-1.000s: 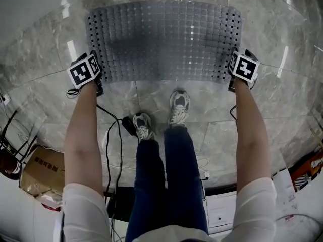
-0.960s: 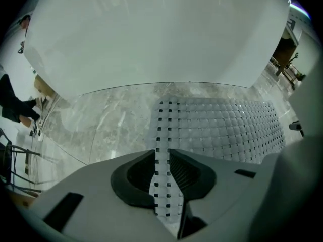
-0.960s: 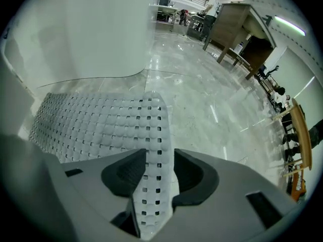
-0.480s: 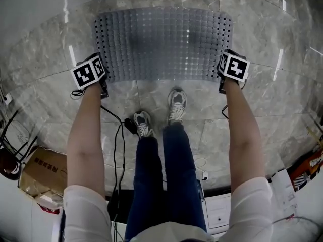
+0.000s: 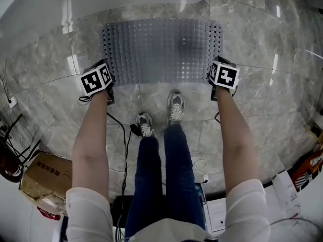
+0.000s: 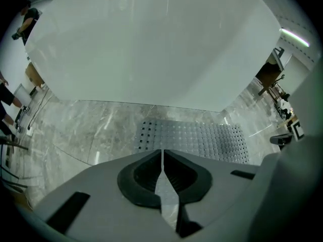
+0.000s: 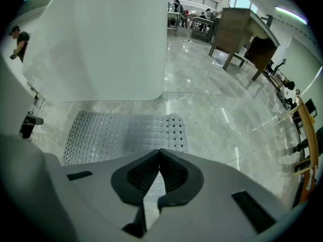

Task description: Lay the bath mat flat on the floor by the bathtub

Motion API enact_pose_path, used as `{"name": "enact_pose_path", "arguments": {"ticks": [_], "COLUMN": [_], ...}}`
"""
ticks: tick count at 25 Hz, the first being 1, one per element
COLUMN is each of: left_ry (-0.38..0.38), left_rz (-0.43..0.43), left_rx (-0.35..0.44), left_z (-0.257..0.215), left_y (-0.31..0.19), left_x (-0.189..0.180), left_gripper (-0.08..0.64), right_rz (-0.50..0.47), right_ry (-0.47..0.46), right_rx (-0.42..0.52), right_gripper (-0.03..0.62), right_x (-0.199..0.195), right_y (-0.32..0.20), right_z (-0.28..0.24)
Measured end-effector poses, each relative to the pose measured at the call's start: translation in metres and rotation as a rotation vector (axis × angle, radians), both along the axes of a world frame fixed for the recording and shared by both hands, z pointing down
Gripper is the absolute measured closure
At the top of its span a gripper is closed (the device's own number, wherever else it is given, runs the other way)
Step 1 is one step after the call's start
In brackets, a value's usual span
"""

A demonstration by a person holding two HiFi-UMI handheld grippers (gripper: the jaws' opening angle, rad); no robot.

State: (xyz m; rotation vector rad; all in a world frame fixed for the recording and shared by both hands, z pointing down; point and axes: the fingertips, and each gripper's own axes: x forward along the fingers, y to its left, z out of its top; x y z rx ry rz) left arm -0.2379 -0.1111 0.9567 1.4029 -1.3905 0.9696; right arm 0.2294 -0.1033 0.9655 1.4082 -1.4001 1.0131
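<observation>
The translucent grey studded bath mat [image 5: 161,49] lies spread flat on the marble floor, its far edge along the white bathtub [image 5: 101,4]. My left gripper [image 5: 102,79] hangs above the mat's near left corner, my right gripper [image 5: 222,76] above its near right corner. In the left gripper view the jaws [image 6: 162,153] have just been closing and meet with nothing between them; the mat [image 6: 197,140] lies on the floor beyond. In the right gripper view the gripper [image 7: 160,153] has just been closing too and is shut and empty, over the mat [image 7: 121,130].
The person's two shoes [image 5: 174,107] stand just short of the mat's near edge. A black cable [image 5: 123,150] runs back from the left foot. A cardboard box [image 5: 45,173] sits at lower left, papers [image 5: 287,185] at lower right. A wooden desk [image 7: 242,34] stands far right.
Both grippers have lifted up off the mat's near corners and drawn slightly inward. The mat stays flat on the floor and looks smaller as the view rises.
</observation>
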Motion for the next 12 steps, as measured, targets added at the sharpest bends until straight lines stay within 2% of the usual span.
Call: {"name": "enact_pose_path", "arguments": {"ticks": [12], "left_ry": [0.082], "left_rz": [0.043], "left_rx": [0.073], "left_z": [-0.07], "left_y": [-0.002], "left_x": [0.017], "left_gripper": [0.52], "right_rz": [0.012], "right_ry": [-0.054], "right_rx": [0.09], "right_gripper": [0.561], "right_x": [-0.032], "right_y": [-0.006], "right_z": [-0.082]}}
